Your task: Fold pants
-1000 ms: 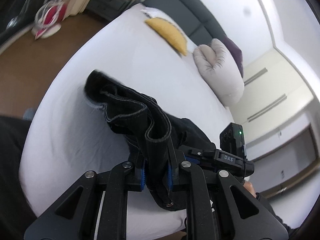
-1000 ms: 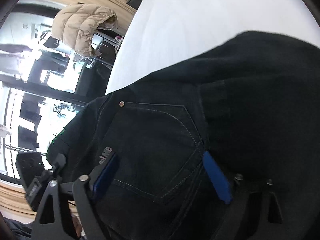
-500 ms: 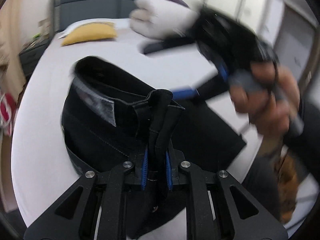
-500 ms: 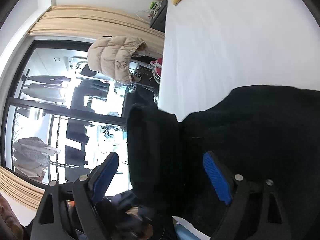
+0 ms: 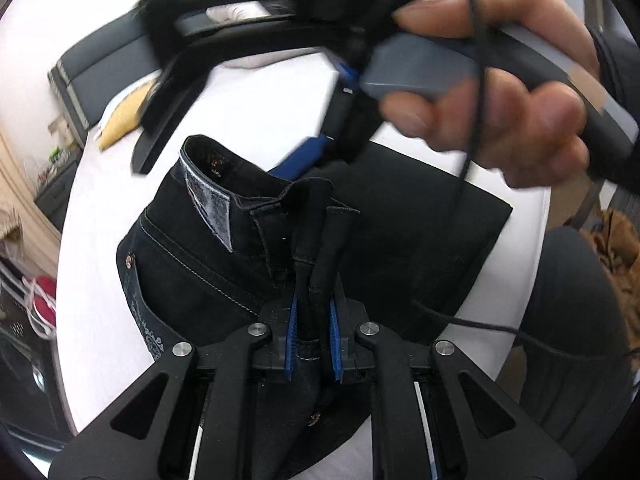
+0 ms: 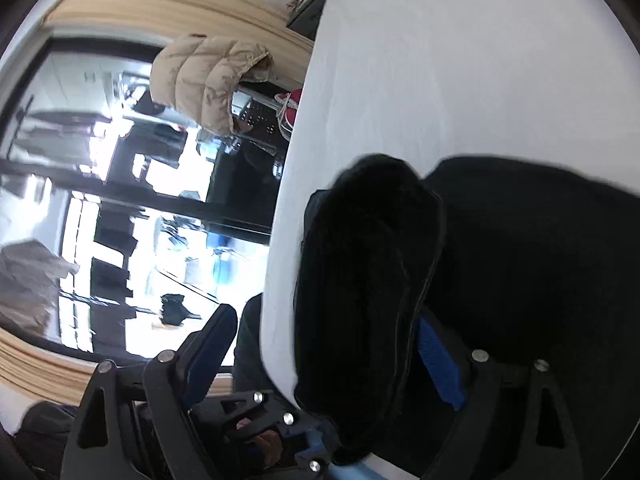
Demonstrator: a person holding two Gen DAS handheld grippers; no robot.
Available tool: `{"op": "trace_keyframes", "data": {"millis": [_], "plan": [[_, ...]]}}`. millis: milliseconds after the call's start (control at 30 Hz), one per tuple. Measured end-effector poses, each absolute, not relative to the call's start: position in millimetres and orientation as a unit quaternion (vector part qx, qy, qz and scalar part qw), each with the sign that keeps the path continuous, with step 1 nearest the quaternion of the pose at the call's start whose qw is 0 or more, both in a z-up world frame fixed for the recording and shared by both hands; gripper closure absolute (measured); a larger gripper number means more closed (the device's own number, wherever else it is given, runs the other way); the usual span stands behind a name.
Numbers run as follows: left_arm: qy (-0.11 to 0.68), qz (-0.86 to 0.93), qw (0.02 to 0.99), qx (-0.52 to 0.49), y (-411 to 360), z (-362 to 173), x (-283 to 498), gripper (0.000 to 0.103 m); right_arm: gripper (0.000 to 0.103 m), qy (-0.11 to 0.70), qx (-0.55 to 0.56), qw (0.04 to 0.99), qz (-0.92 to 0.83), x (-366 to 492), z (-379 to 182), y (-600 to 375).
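Black denim pants (image 5: 224,248) lie bunched on a white bed (image 5: 256,108). My left gripper (image 5: 313,334) is shut on a fold of the waistband, with the fabric pinched between its blue pads. A flat folded part of the pants (image 5: 432,236) lies to the right. My right gripper (image 6: 324,356) is open, its blue pads wide apart, and a dark fold of the pants (image 6: 368,280) stands between them without being pinched. In the left wrist view the right gripper (image 5: 320,148) hovers just above the waistband, held by a hand (image 5: 492,92).
A yellow pillow (image 5: 120,116) and a grey headboard (image 5: 100,68) are at the far end of the bed. A beige puffer jacket (image 6: 208,84) hangs by a large window to the left. The bed edge (image 6: 280,216) runs beside the pants.
The right gripper has moved closer over the waistband and now fills the top of the left wrist view. The left gripper keeps its hold on the pants.
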State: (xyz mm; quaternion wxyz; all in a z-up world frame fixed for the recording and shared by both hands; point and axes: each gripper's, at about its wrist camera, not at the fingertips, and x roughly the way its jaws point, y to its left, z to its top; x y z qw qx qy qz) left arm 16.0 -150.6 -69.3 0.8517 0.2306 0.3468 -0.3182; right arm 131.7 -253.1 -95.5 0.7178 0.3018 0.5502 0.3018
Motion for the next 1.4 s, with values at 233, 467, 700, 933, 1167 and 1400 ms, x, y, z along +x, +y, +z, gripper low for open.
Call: {"op": "trace_keyframes", "data": {"millis": [233,467,700,933,1167,1400], "plan": [[0.338,-0.322,0.849,0.248,-162,-76,7,0.091,0.086,0.578,0.265,0.728,0.254,137,-108,-265],[0.328,-0.348,0.842,0.251,-167,-82,2,0.091,0.09,0.545,0.315,0.743,0.227,107,-118,-306],[0.306,-0.382,0.835,0.251,-201,-62,-3,0.091,0.091,0.506,0.348,0.765,0.191,87,-106,-351],[0.301,-0.408,0.822,0.259,-230,-53,-1,0.091,0.091,0.49,0.358,0.778,0.163,81,-103,-386],[0.313,-0.421,0.806,0.274,-252,-65,4,0.091,0.091,0.486,0.371,0.777,0.146,73,-124,-412],[0.318,-0.435,0.79,0.293,-264,-82,6,0.091,0.091,0.472,0.395,0.776,0.133,56,-145,-424]]}}
